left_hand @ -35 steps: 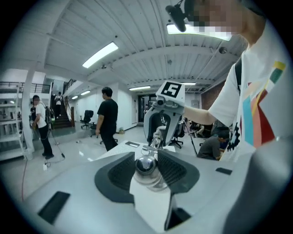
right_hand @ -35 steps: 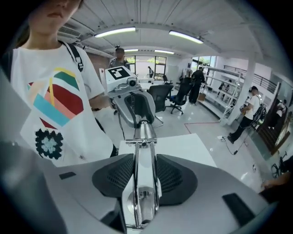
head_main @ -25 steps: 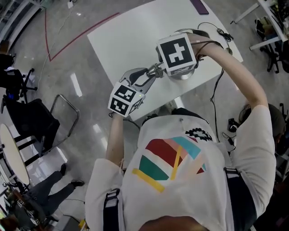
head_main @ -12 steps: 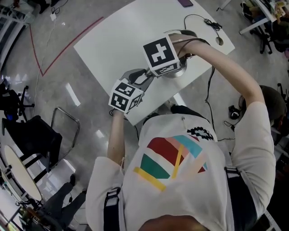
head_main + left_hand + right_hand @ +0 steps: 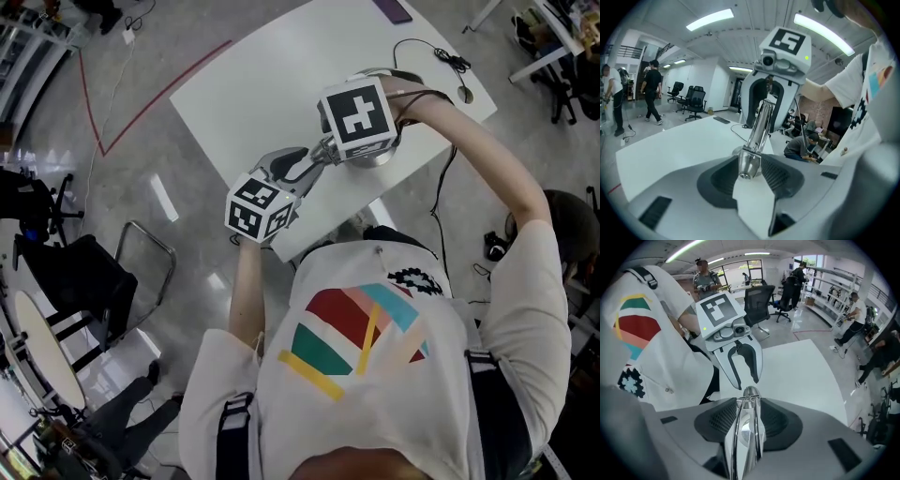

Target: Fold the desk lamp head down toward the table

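One white table (image 5: 262,84), grey floor (image 5: 159,141); left gripper (image 5: 749,176) and right gripper (image 5: 746,416) jaws clamp lamp (image 5: 761,119).

Left gripper view — lamp arm (image 5: 757,129) upper end hidden inside right gripper (image 5: 765,105). Right gripper view — arm cut off by bottom edge. Head view: lamp base (image 5: 377,157) mostly under that gripper's marker cube (image 5: 356,114); lamp head not discernible.

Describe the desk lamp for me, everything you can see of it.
The desk lamp is a slim arm of polished chrome, near the front edge of the white table. The left gripper is shut on its rounded end, the right gripper on a flatter twin-rail stretch further along. Its head cannot be made out.
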`<state>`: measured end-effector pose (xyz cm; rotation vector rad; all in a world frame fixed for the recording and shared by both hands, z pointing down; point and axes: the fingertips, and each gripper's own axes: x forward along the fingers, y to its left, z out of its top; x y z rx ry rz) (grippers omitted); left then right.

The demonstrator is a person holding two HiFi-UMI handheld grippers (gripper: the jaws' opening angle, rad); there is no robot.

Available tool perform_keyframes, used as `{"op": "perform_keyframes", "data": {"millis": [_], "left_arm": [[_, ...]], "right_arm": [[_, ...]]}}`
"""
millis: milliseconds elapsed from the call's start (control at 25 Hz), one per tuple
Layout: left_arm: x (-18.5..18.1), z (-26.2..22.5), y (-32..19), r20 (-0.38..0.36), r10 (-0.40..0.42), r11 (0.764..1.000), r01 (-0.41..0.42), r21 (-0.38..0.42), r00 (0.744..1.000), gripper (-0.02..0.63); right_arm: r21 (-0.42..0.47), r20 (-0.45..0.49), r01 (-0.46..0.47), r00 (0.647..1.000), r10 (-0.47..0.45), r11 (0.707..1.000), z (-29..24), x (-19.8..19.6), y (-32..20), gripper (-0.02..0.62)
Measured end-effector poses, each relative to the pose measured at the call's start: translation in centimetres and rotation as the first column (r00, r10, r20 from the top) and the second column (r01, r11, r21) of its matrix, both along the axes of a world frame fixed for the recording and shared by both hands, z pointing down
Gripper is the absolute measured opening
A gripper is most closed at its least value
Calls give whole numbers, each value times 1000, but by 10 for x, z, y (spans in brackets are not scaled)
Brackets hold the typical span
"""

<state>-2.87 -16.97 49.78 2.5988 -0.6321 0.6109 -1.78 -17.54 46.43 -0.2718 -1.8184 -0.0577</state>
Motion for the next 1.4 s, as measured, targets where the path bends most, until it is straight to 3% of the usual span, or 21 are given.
{"op": "perform_keyframes", "data": {"millis": [80, 160, 200, 280, 360, 400, 520, 600, 720, 760, 800, 840, 920, 1040, 1280, 1400], "left_arm": [[-10, -24, -7, -39, -46, 998, 48, 39, 998, 199], [-18, -52, -20, -86, -112, 987, 120, 104, 990, 199], [-22, -71, -27, -124, -147, 977, 163, 138, 981, 199], [-27, -115, -39, -230, -205, 948, 252, 196, 951, 199], [-30, -163, -46, -347, -239, 910, 334, 247, 907, 199], [-30, -187, -47, -401, -246, 888, 371, 271, 882, 199], [-26, -244, -49, -523, -245, 821, 461, 335, 816, 199], [-15, -263, -52, -563, -244, 782, 504, 367, 789, 199], [23, -252, -62, -572, -241, 738, 531, 418, 784, 183], [36, -240, -66, -569, -246, 727, 538, 427, 785, 139], [46, -228, -68, -565, -258, 720, 546, 429, 784, 96], [51, -220, -69, -562, -270, 716, 553, 425, 782, 60], [46, -221, -63, -559, -290, 719, 562, 408, 777, 46], [30, -237, -46, -554, -309, 734, 564, 378, 773, 46], [47, -242, -36, -558, -306, 746, 559, 363, 771, 46], [34, -241, -35, -564, -319, 753, 565, 338, 761, 46]], "right_arm": [[21, 90, -47, 995, 45, 999, -24, -1, -8, 164], [41, 236, -112, 967, 99, 993, -57, -3, -17, 164], [51, 328, -154, 936, 129, 987, -77, -4, -21, 164], [74, 528, -258, 830, 182, 963, -120, -2, -26, 164], [117, 706, -388, 680, 198, 914, -164, 13, -30, 164], [131, 784, -471, 587, 199, 873, -185, 26, -31, 164], [39, 953, -739, 230, 196, 673, -236, 74, -30, 164], [-91, 982, -835, 17, 190, 542, -244, 114, -28, 164], [-338, 940, -857, -283, 193, 390, -214, 182, -26, 164], [-407, 913, -844, -364, 185, 349, -197, 202, -24, 164], [-452, 892, -835, -417, 177, 314, -182, 218, -21, 164], [-475, 880, -832, -442, 176, 286, -171, 225, -18, 164], [-477, 878, -842, -440, 190, 251, -169, 218, -7, 164], [-454, 888, -858, -415, 197, 240, -192, 192, 11, 164], [-362, 923, -906, -315, 222, 217, -189, 194, 17, 163], [-316, 936, -928, -272, 223, 198, -189, 184, 18, 137]]}}
